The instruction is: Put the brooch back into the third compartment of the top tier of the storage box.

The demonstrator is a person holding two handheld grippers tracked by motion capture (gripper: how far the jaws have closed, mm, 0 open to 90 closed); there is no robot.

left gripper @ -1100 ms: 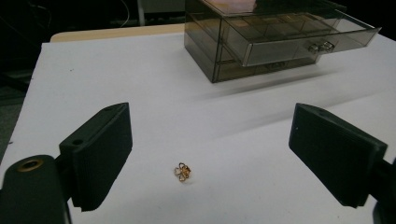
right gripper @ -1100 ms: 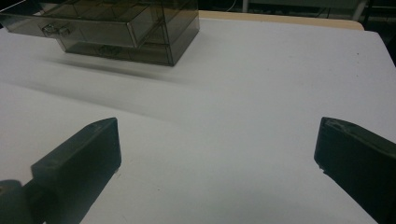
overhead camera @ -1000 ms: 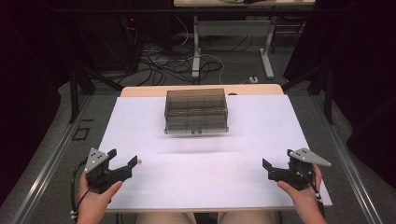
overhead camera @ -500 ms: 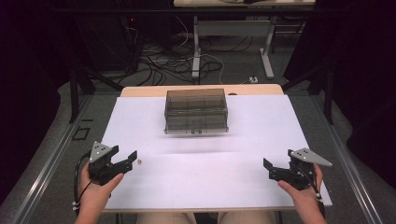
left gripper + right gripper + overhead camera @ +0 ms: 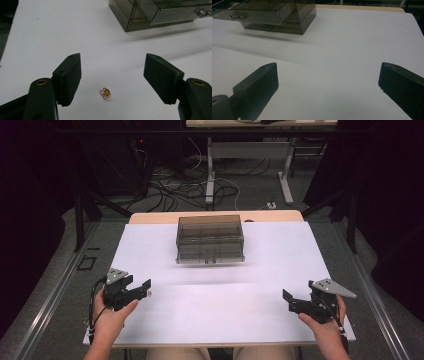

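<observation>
A tiny gold flower-shaped ornament (image 5: 105, 93) lies on the white table top (image 5: 225, 315). My left gripper (image 5: 145, 287) hovers low over it at the front left. In the left gripper view the ornament sits between the two black jaws (image 5: 112, 57), nearer the left one, and neither pad touches it. These jaws have just been closing, with a wide gap still between them. At the front right my right gripper (image 5: 288, 301) stands open over bare table, nothing between its jaws (image 5: 329, 67). A smoky see-through drawer box (image 5: 210, 239) stands at the back middle.
The drawer box (image 5: 160, 12) has small knobs on its drawer fronts (image 5: 238, 16), and the drawers look pushed in. Beyond the table's wooden far edge (image 5: 215, 216) are floor cables and desk legs. A metal rail (image 5: 55, 290) runs along the left side.
The left gripper has crept a little forward over the table and its jaws stand narrower than before. The right gripper and the drawer box have not moved.
</observation>
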